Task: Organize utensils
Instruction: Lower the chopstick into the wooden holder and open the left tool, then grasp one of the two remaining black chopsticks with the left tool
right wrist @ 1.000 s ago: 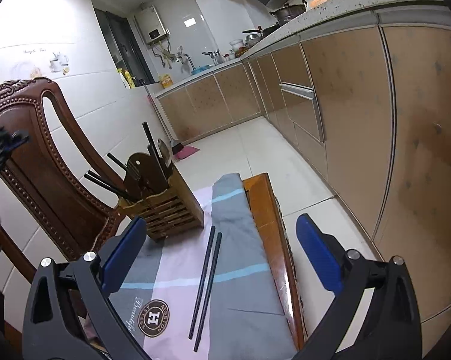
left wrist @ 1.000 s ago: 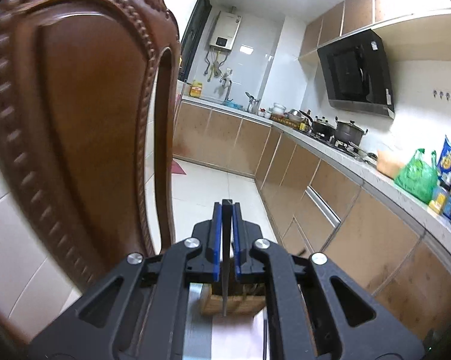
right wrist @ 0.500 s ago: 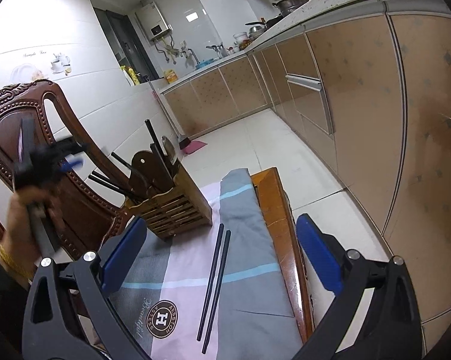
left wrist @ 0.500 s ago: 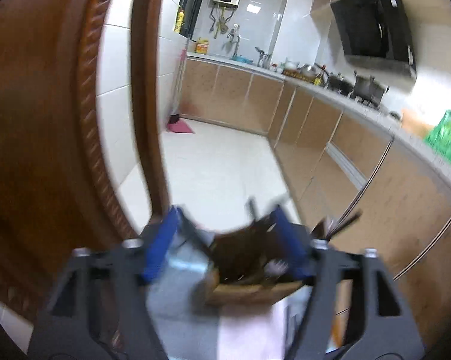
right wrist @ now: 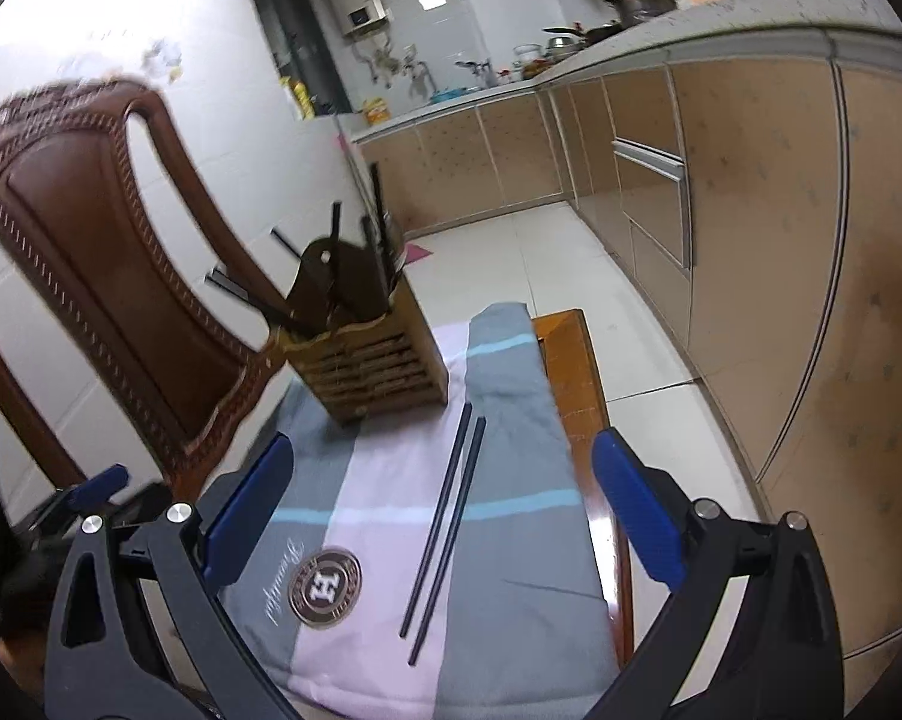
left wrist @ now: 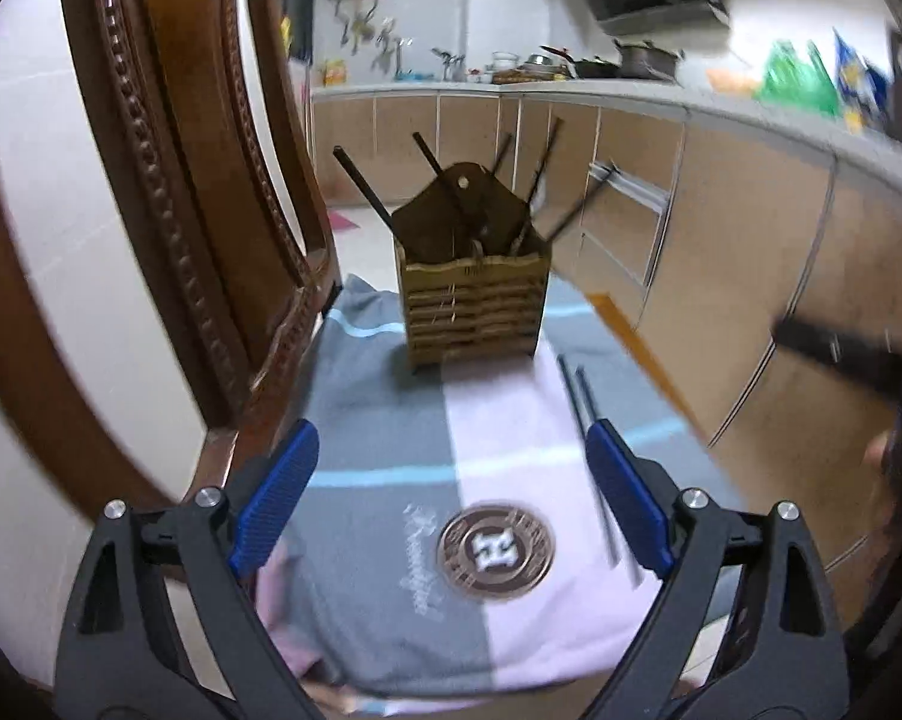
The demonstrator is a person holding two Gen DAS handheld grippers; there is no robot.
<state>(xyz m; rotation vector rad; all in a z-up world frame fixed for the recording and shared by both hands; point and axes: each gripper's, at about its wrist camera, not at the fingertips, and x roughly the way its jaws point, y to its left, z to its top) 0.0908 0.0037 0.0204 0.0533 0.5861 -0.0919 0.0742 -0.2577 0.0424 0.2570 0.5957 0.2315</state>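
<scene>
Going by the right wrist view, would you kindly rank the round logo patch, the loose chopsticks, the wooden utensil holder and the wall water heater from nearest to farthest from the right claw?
1. Round logo patch, just ahead, left.
2. Loose chopsticks, centre of the cloth.
3. Wooden utensil holder, beyond, left.
4. Wall water heater, far wall.

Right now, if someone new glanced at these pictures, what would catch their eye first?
Probably the wooden utensil holder standing at the far end of the striped cloth, bristling with dark chopsticks. Next, the loose pair of black chopsticks lying on the cloth just in front of it, between the open right tool fingers. The carved wooden chair back looms left.
</scene>
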